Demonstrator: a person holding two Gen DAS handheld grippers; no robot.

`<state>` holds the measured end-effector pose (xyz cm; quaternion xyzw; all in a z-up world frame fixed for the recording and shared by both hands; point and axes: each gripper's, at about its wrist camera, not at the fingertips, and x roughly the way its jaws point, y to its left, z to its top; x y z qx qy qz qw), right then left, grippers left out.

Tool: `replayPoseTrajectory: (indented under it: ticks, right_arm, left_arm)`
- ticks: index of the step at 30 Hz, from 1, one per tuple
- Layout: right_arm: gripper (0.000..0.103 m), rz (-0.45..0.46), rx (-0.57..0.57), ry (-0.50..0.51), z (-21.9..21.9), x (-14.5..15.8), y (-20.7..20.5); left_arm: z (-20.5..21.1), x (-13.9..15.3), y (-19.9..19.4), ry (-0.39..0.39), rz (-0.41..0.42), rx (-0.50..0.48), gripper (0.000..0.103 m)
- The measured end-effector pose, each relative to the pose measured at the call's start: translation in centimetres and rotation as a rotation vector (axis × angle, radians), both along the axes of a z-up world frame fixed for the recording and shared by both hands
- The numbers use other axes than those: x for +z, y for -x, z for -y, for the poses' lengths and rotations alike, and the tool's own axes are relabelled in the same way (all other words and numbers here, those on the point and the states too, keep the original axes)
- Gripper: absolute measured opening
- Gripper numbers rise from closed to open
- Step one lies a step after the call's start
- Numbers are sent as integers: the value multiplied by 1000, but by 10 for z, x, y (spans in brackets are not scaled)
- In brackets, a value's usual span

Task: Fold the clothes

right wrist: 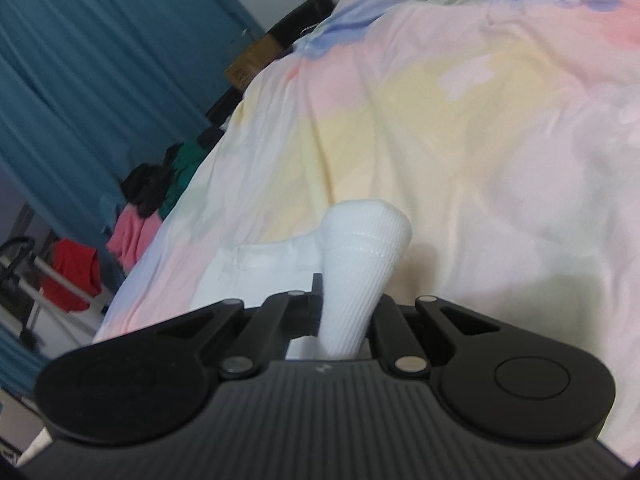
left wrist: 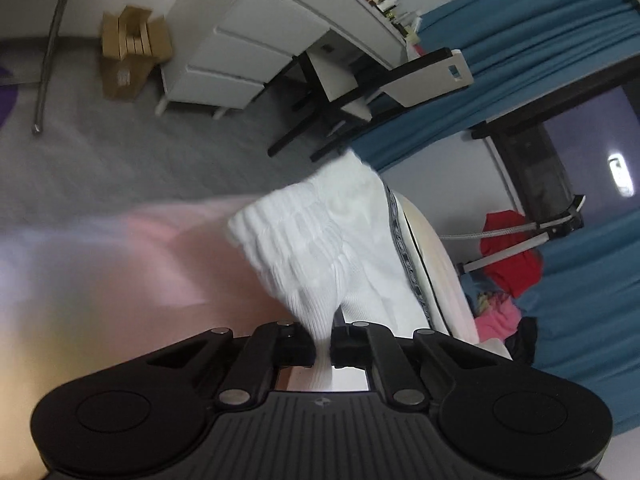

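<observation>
A white ribbed sock (left wrist: 320, 248) fans out in front of my left gripper (left wrist: 323, 346), which is shut on its narrow end; the view is tilted and blurred. In the right wrist view my right gripper (right wrist: 345, 316) is shut on a white sock (right wrist: 360, 264) whose rounded toe end sticks up and forward over the pastel bedspread (right wrist: 460, 128). More white fabric (right wrist: 256, 264) lies on the bedspread just left of it. Whether both grippers hold one sock or two I cannot tell.
A white drawer unit (left wrist: 240, 40), a cardboard box (left wrist: 128, 52) and a black-legged desk (left wrist: 360, 92) stand on the grey floor. Blue curtains (right wrist: 100, 60) hang beside the bed. Red, pink, green and dark clothes (right wrist: 136, 216) are piled at the bed's edge.
</observation>
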<state>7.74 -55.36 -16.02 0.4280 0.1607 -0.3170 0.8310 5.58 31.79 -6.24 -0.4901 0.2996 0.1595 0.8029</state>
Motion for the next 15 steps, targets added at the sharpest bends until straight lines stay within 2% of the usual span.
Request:
replayPoseTrajectory:
  ticks: [2, 5, 8, 12, 15]
  right_arm:
    - [5, -3, -29, 3, 2, 0, 5]
    - [5, -41, -42, 106, -7, 14, 9]
    - [5, -91, -59, 152, -11, 20, 13]
    - [6, -180, -75, 35, -3, -5, 19]
    - [6, -201, -46, 31, 0, -13, 19]
  left_arm:
    - [-10, 6, 15, 22, -40, -34, 6]
    - [-18, 6, 26, -8, -102, -71, 6]
    - [-32, 1, 44, -98, -172, -83, 4]
    - [-38, -30, 42, -135, -259, -120, 4]
    - [-33, -37, 39, -188, -271, -157, 6]
